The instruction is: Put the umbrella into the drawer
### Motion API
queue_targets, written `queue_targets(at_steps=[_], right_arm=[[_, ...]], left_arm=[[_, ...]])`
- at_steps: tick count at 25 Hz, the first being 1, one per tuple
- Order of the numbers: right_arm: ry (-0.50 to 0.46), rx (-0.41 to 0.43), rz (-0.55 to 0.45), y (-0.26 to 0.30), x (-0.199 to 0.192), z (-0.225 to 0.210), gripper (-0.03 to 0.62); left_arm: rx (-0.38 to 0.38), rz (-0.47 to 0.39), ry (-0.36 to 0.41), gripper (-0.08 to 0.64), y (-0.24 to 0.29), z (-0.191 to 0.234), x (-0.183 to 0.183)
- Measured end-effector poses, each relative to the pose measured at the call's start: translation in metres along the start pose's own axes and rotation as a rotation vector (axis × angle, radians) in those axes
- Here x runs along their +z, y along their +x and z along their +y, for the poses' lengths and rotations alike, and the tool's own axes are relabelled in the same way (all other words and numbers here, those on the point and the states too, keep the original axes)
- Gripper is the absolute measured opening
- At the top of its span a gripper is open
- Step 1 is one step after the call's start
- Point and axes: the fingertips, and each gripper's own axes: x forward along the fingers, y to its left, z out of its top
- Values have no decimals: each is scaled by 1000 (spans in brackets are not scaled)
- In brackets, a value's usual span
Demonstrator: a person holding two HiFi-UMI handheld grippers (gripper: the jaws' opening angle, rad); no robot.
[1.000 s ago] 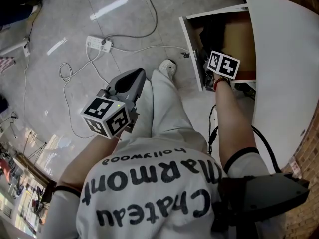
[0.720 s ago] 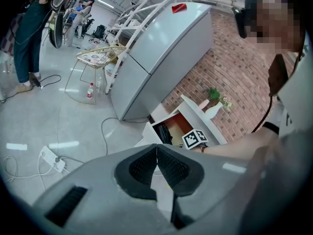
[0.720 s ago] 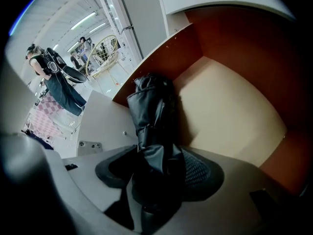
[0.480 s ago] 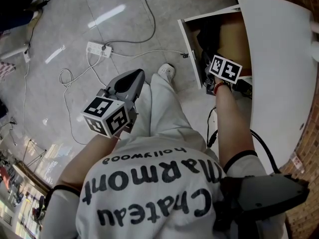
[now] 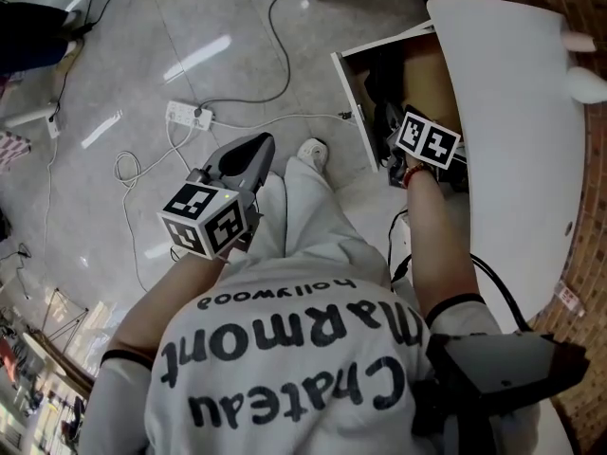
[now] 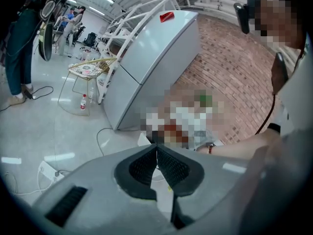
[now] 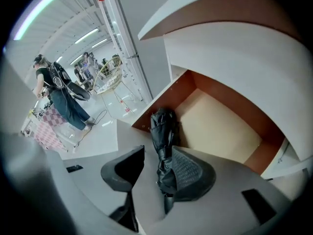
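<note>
Person's white shirt (image 5: 285, 349): black print reads "Chateau Marmont hollywood", seen upside down. No other text legible.

You wear a white T-shirt (image 5: 285, 368) with black lettering, pale trousers (image 5: 305, 226) and a white sneaker (image 5: 311, 150), with a red band (image 5: 413, 172) on your right wrist. Your left gripper (image 5: 253, 143) is a grey shell bearing a black-and-white marker cube (image 5: 204, 218).

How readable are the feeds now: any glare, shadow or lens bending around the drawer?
Head view: glare streaks on the floor, drawer interior in shadow. Right gripper view: fisheye bending, but the black umbrella stands out against the lit drawer bottom. Left gripper view: dark vignetted corners, mosaic patches mid-frame.
</note>
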Motion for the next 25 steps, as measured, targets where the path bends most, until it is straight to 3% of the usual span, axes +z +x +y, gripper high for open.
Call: queue_targets(at_steps=[6,19,25], right_arm=[[20,18,-90,-31,23,16,113],[91,105,-282,-116,73,51,81],[33,151,-356,-169,99,76,57]], left_arm=[[-11,-32,29,17,-15,-4,12],[-29,-199,127,17,-49,-37,75],[-59,-276,146,17,-65,-67,105]])
